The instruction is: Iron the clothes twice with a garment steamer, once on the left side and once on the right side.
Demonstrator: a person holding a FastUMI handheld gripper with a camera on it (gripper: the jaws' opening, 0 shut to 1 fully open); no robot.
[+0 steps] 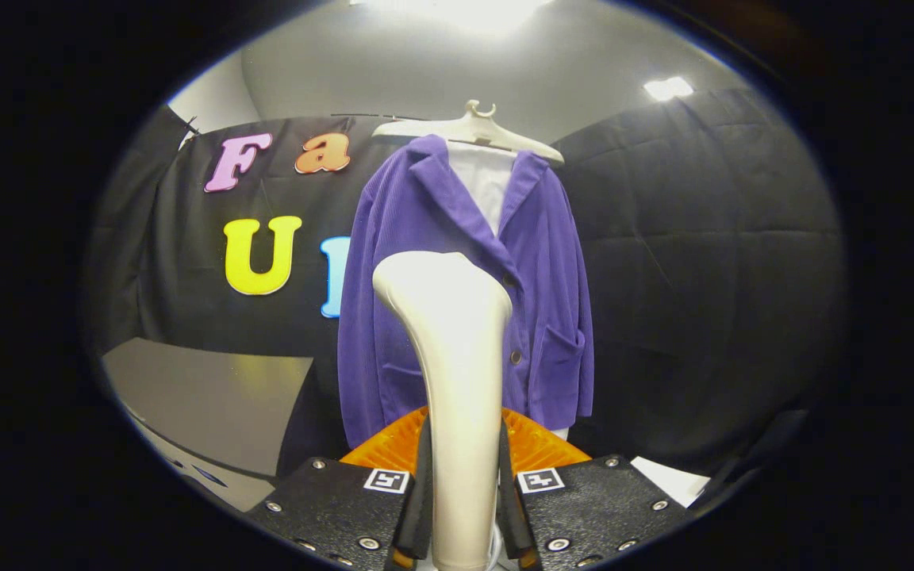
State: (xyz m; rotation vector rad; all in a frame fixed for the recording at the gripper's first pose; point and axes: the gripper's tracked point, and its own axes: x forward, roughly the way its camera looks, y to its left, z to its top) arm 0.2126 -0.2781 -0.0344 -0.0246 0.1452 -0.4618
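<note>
We clamp the gripper (463,507) on the upright steamer (453,357); the purple jacket (425,238) hangs beyond, centre frame.

No legible text, brand or number appears; the hand-held gripper (463,507) bears two square black-and-white marker tags (386,480).

Riding on the gripper (463,507), looking forward along its fingers, slightly upward, toward a jacket (465,293) hanging near ahead
</note>
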